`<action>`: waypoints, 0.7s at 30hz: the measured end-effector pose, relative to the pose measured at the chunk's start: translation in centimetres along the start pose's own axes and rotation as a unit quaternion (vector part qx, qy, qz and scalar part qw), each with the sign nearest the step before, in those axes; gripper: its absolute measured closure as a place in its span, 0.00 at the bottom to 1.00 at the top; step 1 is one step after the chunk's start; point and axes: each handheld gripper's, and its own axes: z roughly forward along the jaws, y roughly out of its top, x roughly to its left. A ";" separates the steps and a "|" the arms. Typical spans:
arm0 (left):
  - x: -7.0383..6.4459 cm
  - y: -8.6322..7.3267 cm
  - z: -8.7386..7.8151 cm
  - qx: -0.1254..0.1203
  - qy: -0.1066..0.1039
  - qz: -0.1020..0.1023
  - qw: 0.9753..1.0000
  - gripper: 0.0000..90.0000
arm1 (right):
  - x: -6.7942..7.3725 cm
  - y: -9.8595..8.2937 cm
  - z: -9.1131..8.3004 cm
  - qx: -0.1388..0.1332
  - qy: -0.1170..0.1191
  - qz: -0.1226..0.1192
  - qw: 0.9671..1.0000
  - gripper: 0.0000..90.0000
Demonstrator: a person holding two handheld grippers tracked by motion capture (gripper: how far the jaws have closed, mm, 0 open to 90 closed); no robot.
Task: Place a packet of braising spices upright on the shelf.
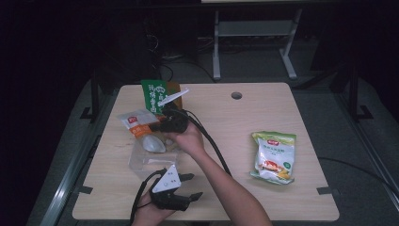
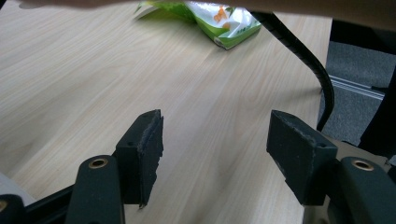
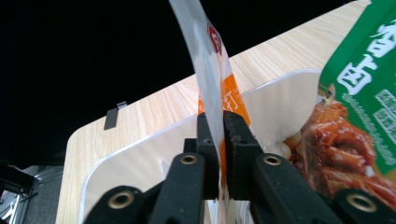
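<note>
The right tongs (image 3: 219, 140) pinch the orange snack packet (image 3: 212, 70) over the clear bin (image 3: 140, 154); the left tongs (image 2: 215, 154) gape wide, empty. Gripped by a thin edge, it may well slip and miss the bin.

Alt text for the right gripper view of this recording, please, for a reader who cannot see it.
The right gripper is shut on the edge of an orange-and-white snack packet, held edge-on above a clear plastic bin. A green packet picturing braised meat stands at the right, with the wooden table behind and darkness beyond.
</note>
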 end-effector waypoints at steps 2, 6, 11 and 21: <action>0.0 0.0 0.1 0.002 -0.001 -0.001 1.000 0.39 | 0.1 0.0 -0.4 0.014 -0.007 -0.011 1.000 0.90; 0.1 0.0 0.3 0.001 -0.002 -0.005 1.000 0.39 | 0.2 -0.4 -1.1 0.052 -0.032 -0.033 0.998 0.87; -0.1 0.1 0.4 0.002 -0.003 -0.002 1.000 0.39 | 0.2 -1.6 -1.2 0.089 -0.031 -0.041 0.995 0.93; -0.3 0.1 0.5 0.004 -0.007 -0.001 1.000 0.39 | 0.3 -2.7 -1.3 0.095 -0.028 -0.037 0.994 1.00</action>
